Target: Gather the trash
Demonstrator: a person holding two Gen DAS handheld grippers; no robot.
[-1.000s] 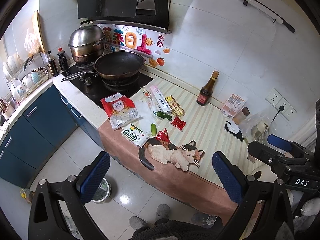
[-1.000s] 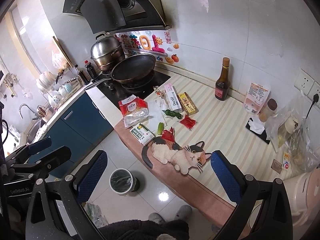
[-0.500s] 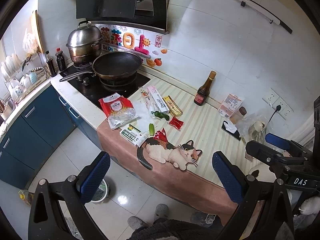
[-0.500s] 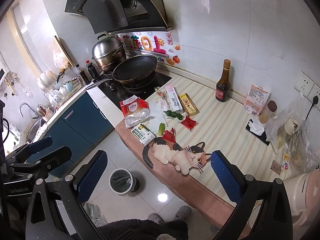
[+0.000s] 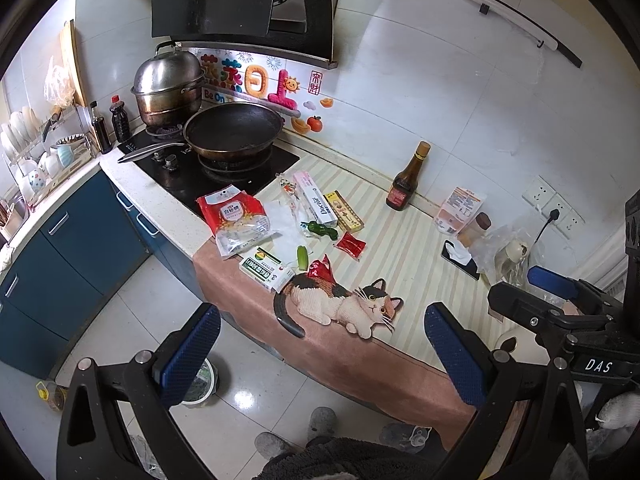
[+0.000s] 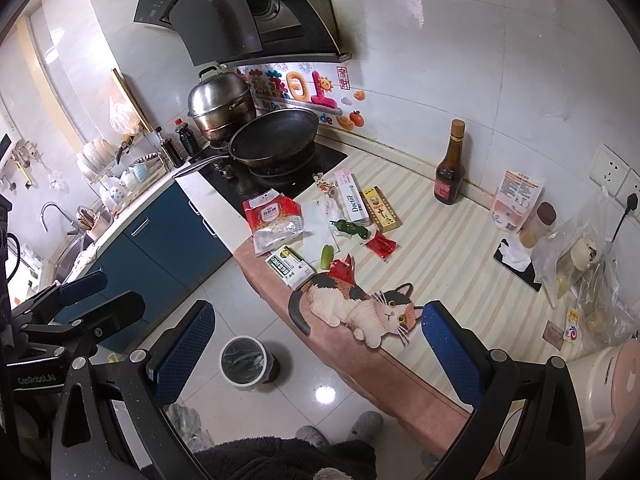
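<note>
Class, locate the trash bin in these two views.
The trash bin stands on the floor below the counter edge, lower centre-left in the right wrist view; in the left wrist view the left gripper partly hides it.

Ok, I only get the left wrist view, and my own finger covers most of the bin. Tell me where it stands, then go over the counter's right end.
Observer: In the right wrist view the trash bin stands in full view on the floor, below the counter edge near the green-and-white box. It has a dark liner.
Operator: Now the right end.
Observer: A pink appliance sits there, and small packets lie in front of the plastic bags.
Operator: Report the right gripper.
Observer: The right gripper is open, with nothing between its pads.
</note>
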